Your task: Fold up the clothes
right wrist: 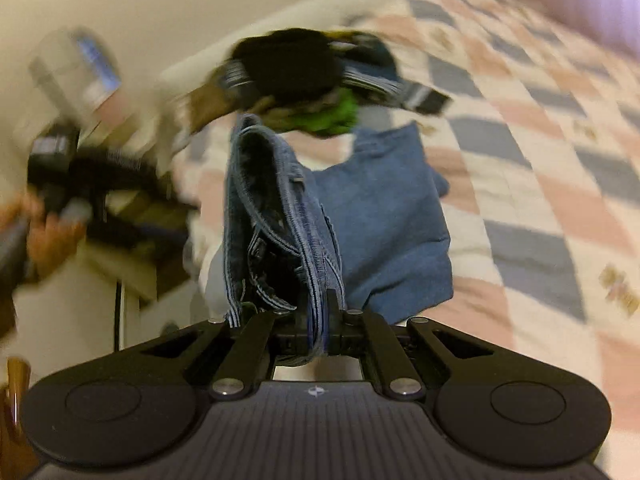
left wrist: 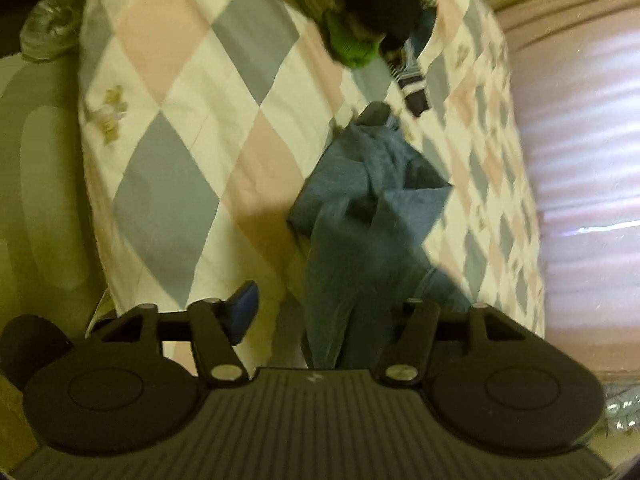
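Jeans (right wrist: 280,216) clamped in right tongs (right wrist: 318,312) over quilt (right wrist: 540,160); left tongs (left wrist: 328,312) apart w/ denim between.

A bed under a quilt (left wrist: 192,128) of pink, grey and white diamonds; pale wall (right wrist: 160,8) beyond its far edge; warm, dim light.

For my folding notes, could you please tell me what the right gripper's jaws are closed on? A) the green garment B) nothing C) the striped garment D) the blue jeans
D: in the right wrist view the right gripper pinches the stitched edge of the blue jeans.
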Demonstrator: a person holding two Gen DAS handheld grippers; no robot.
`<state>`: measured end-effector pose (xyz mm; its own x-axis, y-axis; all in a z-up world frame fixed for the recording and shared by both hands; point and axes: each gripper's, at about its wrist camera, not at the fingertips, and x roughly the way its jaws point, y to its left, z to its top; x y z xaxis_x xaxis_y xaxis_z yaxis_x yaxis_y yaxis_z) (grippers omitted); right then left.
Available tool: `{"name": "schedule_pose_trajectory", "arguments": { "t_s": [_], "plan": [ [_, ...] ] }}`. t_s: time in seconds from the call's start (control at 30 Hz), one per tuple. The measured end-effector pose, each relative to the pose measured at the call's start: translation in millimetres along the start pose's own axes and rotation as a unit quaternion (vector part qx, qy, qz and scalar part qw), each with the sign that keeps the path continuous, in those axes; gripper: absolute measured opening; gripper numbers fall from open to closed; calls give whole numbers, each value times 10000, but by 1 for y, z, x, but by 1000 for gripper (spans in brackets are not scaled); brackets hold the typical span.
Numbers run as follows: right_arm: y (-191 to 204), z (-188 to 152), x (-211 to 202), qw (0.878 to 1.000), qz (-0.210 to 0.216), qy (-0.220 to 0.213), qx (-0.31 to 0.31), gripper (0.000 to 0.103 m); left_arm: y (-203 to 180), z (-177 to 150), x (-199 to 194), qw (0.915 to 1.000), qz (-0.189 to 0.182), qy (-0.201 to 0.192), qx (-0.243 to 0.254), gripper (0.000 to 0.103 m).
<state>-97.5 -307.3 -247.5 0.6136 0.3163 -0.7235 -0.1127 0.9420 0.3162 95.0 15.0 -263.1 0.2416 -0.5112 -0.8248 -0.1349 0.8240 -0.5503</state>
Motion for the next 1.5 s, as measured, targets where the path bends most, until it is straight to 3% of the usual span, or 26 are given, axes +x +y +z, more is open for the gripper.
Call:
{"name": "schedule_pose_trajectory", "arguments": {
  "t_s": [0.1,0.2,0.27,0.4,0.43,0.57,0.63,0.73,0.8,0.93,1.1,1.13,1.2,1.23,1.27,1.3,1.37,1.4,1.43,1.5],
  "plan": [
    [7,-31,-38,9969,-160,34,-765,4,3,-42,-12,9998,35,-155,98,70],
    [0,-72,-50,9902,-536,423,-1222,4,18,-90,17,9996,117,143,216,70],
    [-11,-112,-36,9791,-923,999,-1509,4,41,-127,50,9984,174,523,104,70],
    [-23,-183,4,9578,-1233,2227,-1336,3,82,-189,104,9913,714,1102,-122,66],
    [-20,-194,9,9532,-1273,2369,-1378,3,91,-201,109,9902,730,1162,-243,66],
    [1,-207,-3,9536,-1369,2186,-1550,29,109,-234,114,9915,376,1145,-481,67],
    [13,-209,-12,9559,-1337,1989,-1696,29,113,-239,116,9930,405,1019,-439,69],
    [38,-214,-15,9566,-1263,1563,-2109,40,117,-241,120,9947,279,894,-415,68],
    [62,-220,-10,9539,-1221,1245,-2444,53,116,-239,123,9958,187,847,-304,68],
    [105,-244,30,9365,-1195,846,-3187,53,115,-238,121,9968,13,793,-42,68],
    [136,-264,77,9184,-1653,399,-3573,62,120,-247,112,9972,-29,742,83,69],
    [135,-265,85,9118,-1809,403,-3664,61,122,-250,110,9972,-28,743,41,69],
    [131,-265,98,8969,-2103,448,-3864,47,124,-254,106,9973,-47,731,-13,69],
    [126,-258,96,9074,-1962,436,-3691,35,123,-256,103,9974,-59,714,-24,69],
    [116,-246,87,9256,-1789,363,-3315,20,120,-258,102,9974,-77,710,-42,69],
    [106,-234,77,9427,-1637,274,-2894,13,117,-259,100,9974,-95,705,-59,69],
    [70,-203,44,9804,-1222,-11,-1545,13,111,-262,99,9971,-198,718,-153,73],
    [45,-193,26,9910,-1093,-233,-734,13,107,-263,99,9968,-252,723,-236,77],
    [18,-184,7,9939,-989,-476,112,13,106,-264,100,9968,-265,698,-282,77],
    [-38,-173,-25,9783,-873,-899,1652,14,100,-265,104,9974,-232,619,-303,77]
  ]
}}
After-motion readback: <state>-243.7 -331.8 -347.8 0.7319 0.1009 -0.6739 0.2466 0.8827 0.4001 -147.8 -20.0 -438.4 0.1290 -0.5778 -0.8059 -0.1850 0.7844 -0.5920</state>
